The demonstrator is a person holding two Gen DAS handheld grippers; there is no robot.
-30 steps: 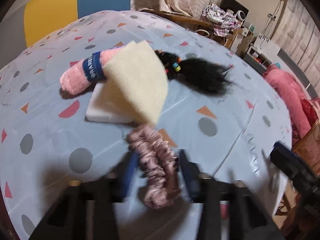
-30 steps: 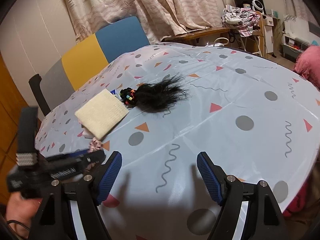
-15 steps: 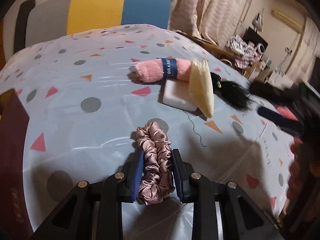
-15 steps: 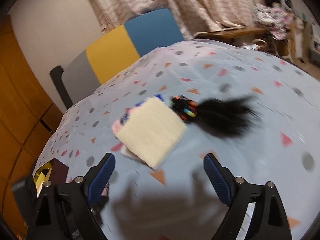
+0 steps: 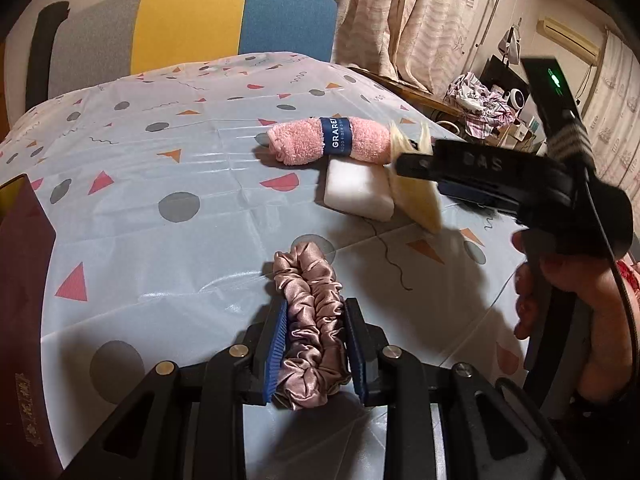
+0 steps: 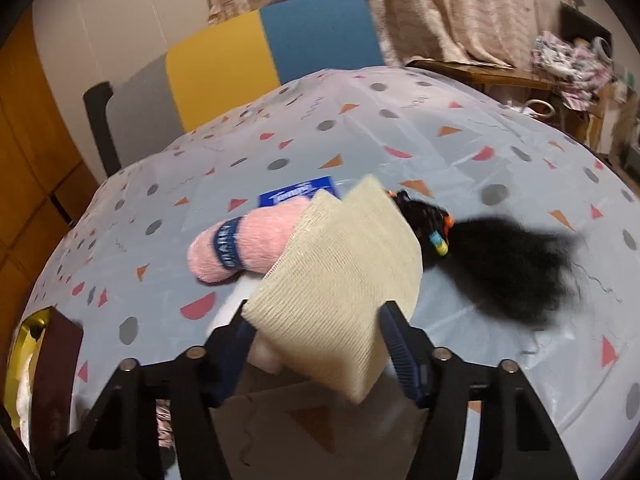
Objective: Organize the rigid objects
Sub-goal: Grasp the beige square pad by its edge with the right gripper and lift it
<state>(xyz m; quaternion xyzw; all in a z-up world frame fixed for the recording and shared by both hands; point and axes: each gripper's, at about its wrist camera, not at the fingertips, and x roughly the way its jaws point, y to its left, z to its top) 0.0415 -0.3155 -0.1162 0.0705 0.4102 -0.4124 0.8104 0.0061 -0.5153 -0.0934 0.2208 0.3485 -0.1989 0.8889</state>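
My left gripper (image 5: 316, 344) is black with blue ribbed pads (image 5: 277, 348) and silver screws; at the frame's right, my right gripper (image 5: 416, 166) carries a green light and black cable.

The dusty-pink ruched scrunchie (image 5: 310, 320) looks like glossy satin. The rolled pink towel (image 5: 328, 140) is fluffy terry, the cream folded cloth (image 6: 340, 292) a coarse matt weave. The pale-blue patterned tablecloth (image 5: 160, 184) is shiny, creased plastic.

chair (image 5: 192, 28): grey-yellow-blue, behind table | curtains (image 5: 420, 20): pale, patterned | clothes heap (image 5: 480, 100): far right
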